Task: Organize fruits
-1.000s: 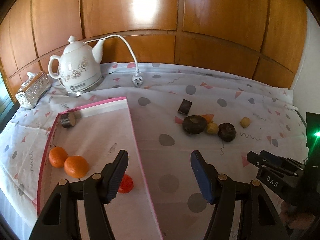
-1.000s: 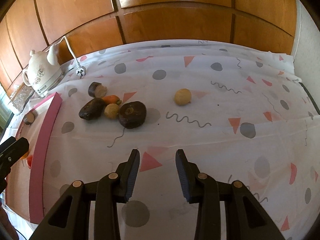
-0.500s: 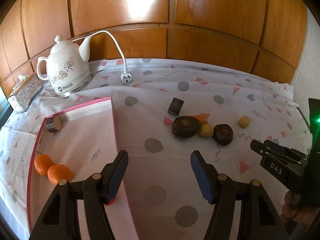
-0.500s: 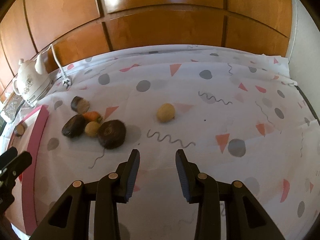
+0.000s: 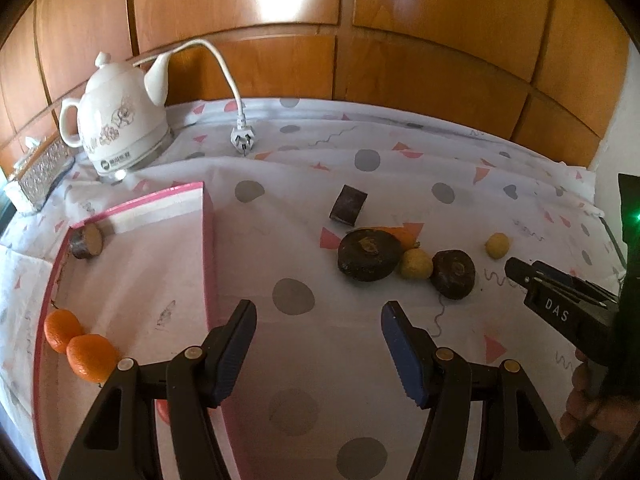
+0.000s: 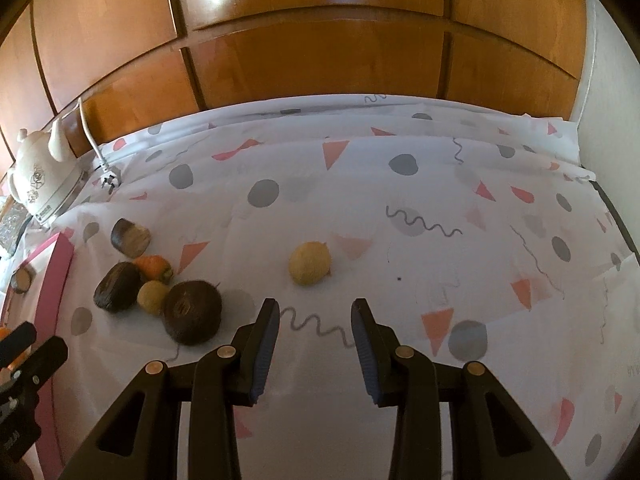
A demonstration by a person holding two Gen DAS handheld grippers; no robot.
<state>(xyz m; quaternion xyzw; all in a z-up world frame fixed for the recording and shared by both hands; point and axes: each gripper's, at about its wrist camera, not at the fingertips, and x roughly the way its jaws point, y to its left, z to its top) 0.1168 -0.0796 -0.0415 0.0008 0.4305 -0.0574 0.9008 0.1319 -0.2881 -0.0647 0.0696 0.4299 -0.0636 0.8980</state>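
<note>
One red fruit (image 5: 162, 410) hides behind left gripper (image 5: 318, 346).

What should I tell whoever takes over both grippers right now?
Left gripper: open, empty, beside the pink tray's right wall.
Right gripper: open, empty, just short of the lone yellow fruit.
Done: two oranges, a cut brown piece and something red under the left gripper lie in the tray.
Left: on the cloth, two dark round fruits, a small yellow one, an orange piece, a dark cut piece and the lone yellow fruit.
</note>
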